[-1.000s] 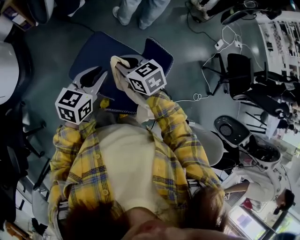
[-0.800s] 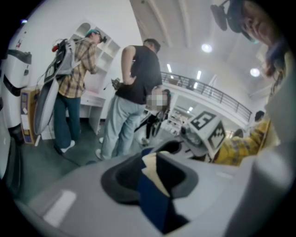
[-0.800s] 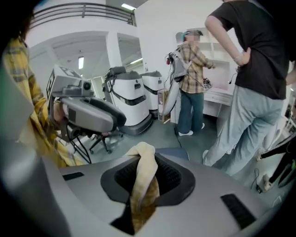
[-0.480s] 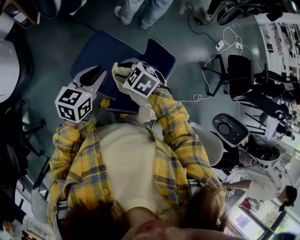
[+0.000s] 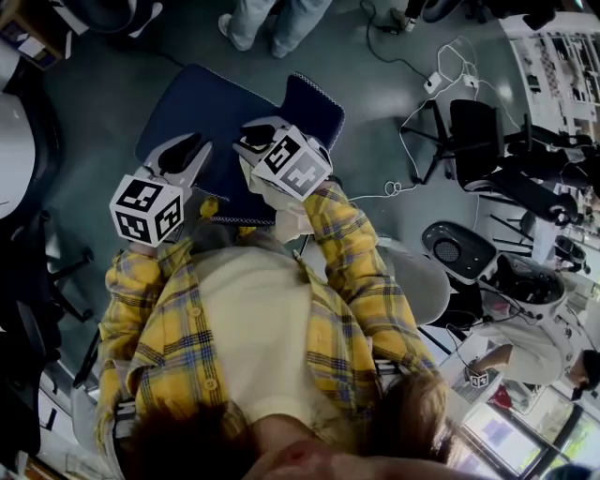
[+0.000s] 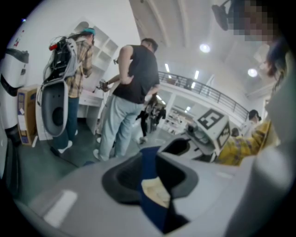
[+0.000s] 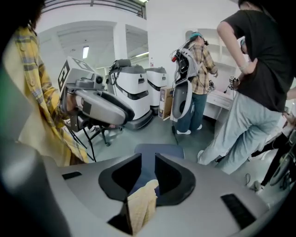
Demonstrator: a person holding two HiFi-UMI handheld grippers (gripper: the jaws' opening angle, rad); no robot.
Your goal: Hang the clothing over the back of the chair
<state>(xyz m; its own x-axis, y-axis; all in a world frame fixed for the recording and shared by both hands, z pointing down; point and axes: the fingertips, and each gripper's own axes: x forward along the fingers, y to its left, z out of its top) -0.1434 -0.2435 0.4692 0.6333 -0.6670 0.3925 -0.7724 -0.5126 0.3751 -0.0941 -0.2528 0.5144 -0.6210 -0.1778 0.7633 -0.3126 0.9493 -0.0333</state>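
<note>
A cream piece of clothing [image 5: 262, 187] hangs below my right gripper [image 5: 251, 141], over a dark blue chair [image 5: 202, 103] whose back [image 5: 314, 98] is on the right. In the right gripper view the clothing [image 7: 141, 203] lies deep between the jaws, which are closing. Their tips stand apart, and the blue seat [image 7: 157, 149] shows through the gap. My left gripper [image 5: 186, 150] is held to the left over the seat. In the left gripper view a cream fold [image 6: 156, 192] sits between its narrow-set jaws, with blue behind it.
A person in pale trousers [image 5: 272, 19] stands just beyond the chair. A black office chair [image 5: 473, 136], floor cables [image 5: 441, 80] and a round grey device [image 5: 459, 251] are to the right. White machines [image 7: 134, 92] stand further off.
My right gripper has rolled and slid a little toward the seat, its marker cube now turned. Less of the cream clothing shows above it. The left gripper has stayed put.
</note>
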